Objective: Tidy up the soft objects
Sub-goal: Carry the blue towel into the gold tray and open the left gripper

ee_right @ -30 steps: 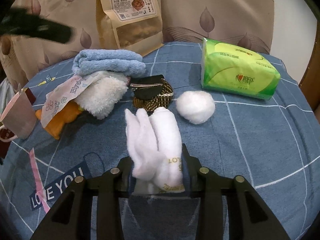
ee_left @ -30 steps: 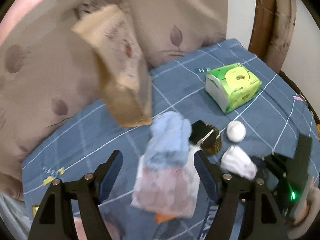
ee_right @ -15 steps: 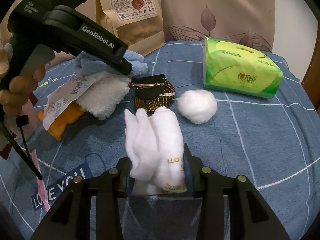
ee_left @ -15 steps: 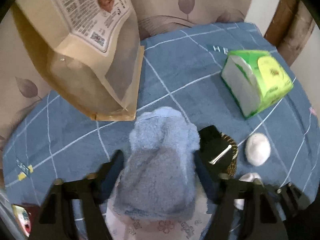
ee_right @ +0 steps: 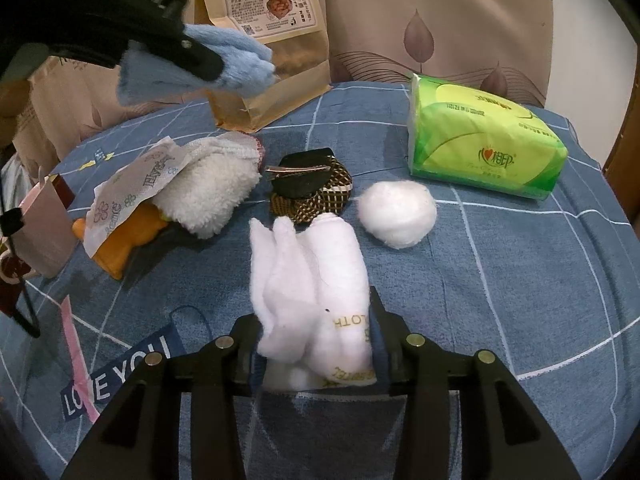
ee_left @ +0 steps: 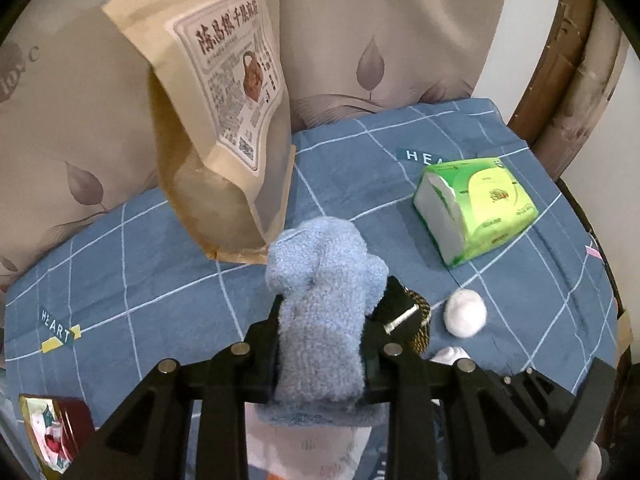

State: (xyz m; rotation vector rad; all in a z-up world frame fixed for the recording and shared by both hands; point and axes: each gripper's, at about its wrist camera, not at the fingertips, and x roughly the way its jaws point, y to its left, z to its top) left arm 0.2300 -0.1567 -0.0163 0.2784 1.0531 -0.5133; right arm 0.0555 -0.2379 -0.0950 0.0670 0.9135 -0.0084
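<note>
- The left gripper has its jaws clenched on a blue towel, held in the air above the bed; in the right wrist view the towel hangs in front of the brown snack bag.
- The right gripper has its jaws clenched on a white cloth, which lies low over the blue checked sheet.
- A cotton ball sits on the bed just right of the white cloth's far end.
- A dark pouch with a hair clip on top lies just beyond the white cloth.
- Left of the pouch, a fluffy white towel lies partly under a printed wrapper, with an orange thing below them.
- A green tissue pack lies at the far right, well apart from the towels.
- The snack bag leans on a pillow at the head of the bed.
</note>
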